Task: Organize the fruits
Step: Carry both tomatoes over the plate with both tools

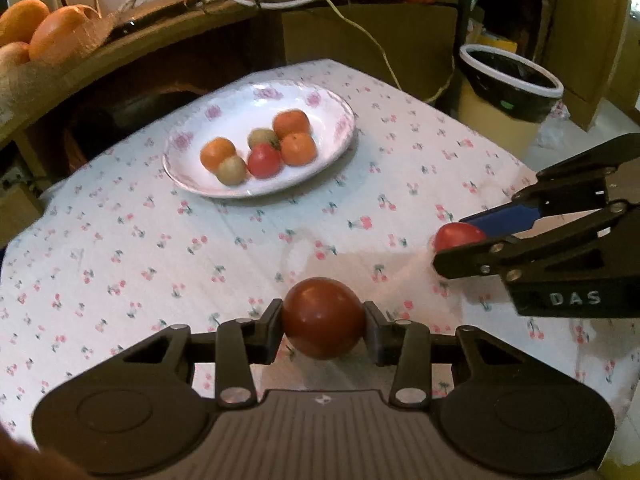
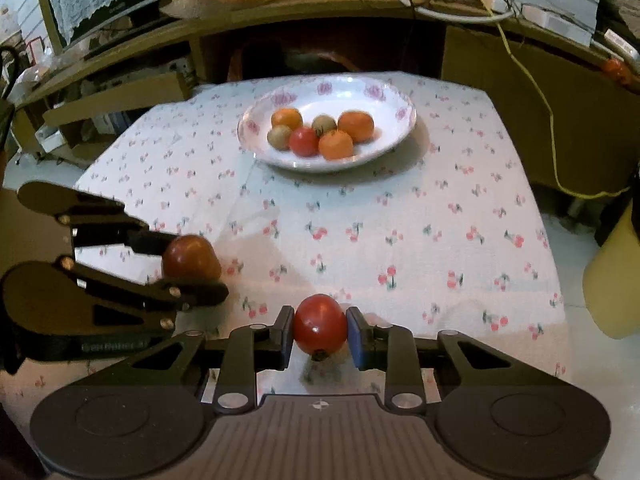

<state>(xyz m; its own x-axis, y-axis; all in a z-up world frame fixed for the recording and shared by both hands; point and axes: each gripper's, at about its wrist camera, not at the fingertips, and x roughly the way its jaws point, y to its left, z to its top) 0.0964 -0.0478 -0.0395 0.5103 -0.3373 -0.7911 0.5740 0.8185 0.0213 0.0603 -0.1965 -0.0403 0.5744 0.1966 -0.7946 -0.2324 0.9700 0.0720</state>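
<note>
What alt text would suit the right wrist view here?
The right gripper holds a red tomato above a cherry-print tablecloth. At left, the left gripper holds another tomato; beyond, a plate holds six fruits.

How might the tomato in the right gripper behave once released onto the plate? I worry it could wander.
The tomato is round and glossy, so it will probably roll. The plate is shallow; its rim and the fruit there may stop it.

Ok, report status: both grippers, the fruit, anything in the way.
Left gripper shut on dark red tomato. Right gripper shut on bright red tomato. Plate ahead holds six fruits. Tablecloth between looks unobstructed.
</note>
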